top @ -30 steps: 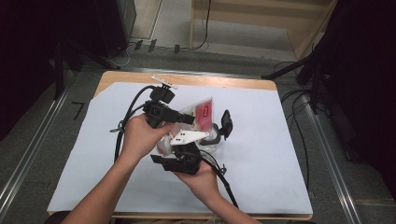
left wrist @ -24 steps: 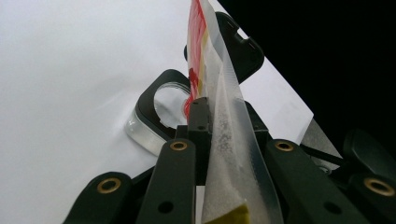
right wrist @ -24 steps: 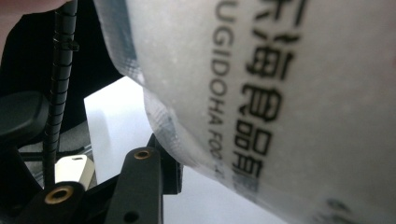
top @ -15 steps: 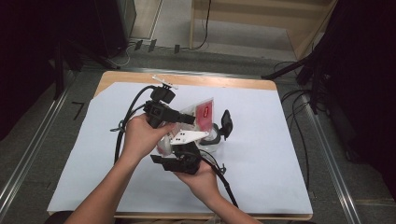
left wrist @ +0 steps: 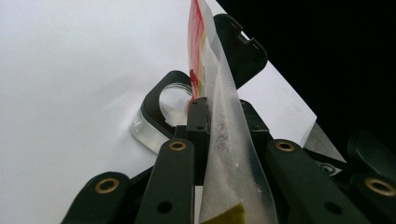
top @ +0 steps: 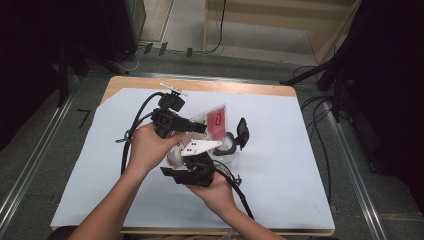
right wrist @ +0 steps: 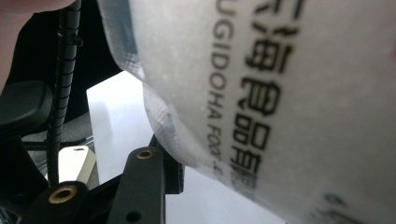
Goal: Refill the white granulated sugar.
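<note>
A clear plastic bag point(top: 216, 120) of white grains, with a red label, hangs tilted over the middle of the table between both grippers. My left gripper point(top: 202, 127) comes in from the left and is shut on the bag's point(left wrist: 219, 121) thin upper edge. My right gripper point(top: 190, 159) reaches up from below. The bag's printed, bulging lower part point(right wrist: 280, 93) lies between the jaws of my right gripper point(right wrist: 224, 177); the left jaw's pad presses on it and the other jaw is hidden. Behind the bag stands a clear jar point(top: 227, 146) with a black rim point(left wrist: 156, 100) and its black lid point(top: 243, 132) flipped up.
A white sheet point(top: 280, 165) covers the wooden table point(top: 250, 89). Black cables point(top: 135, 120) trail from the grippers to the left and toward the front edge. Dark stands and cables point(top: 320, 105) crowd the floor on the right.
</note>
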Tool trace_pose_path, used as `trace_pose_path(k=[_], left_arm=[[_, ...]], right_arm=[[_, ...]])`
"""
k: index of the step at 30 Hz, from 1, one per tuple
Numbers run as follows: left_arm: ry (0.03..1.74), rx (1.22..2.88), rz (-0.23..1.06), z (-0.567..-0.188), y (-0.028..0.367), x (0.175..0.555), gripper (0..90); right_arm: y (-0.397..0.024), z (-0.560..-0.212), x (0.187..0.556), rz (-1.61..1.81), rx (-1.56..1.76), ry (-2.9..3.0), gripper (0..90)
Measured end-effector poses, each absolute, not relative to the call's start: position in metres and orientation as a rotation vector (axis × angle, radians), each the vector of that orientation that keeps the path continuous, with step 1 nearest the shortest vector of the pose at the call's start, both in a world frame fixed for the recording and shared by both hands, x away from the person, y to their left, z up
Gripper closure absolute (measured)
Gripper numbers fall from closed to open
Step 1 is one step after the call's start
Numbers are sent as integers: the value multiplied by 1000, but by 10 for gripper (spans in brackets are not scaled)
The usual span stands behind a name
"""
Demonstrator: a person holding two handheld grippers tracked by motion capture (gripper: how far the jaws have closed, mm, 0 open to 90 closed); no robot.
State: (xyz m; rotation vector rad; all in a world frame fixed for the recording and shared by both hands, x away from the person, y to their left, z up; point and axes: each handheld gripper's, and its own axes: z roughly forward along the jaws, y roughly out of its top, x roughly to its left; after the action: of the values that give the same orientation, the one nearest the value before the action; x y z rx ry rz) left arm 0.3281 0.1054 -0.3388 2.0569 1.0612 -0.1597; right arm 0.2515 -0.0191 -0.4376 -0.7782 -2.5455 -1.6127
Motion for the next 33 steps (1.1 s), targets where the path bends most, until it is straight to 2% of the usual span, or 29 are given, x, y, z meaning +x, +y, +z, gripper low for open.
trace_pose_path(k=[24, 30, 33], left_arm=[[1047, 2074, -168, -335, 98, 331, 789], [1044, 2072, -173, -335, 100, 331, 792], [1050, 2079, -170, -335, 99, 331, 791]], right_arm=[[-22, -435, 253, -1622, -809, -2495, 628], [-20, -434, 251, -1622, -789, -2515, 596], [-20, -435, 251, -1613, -788, -2514, 629]])
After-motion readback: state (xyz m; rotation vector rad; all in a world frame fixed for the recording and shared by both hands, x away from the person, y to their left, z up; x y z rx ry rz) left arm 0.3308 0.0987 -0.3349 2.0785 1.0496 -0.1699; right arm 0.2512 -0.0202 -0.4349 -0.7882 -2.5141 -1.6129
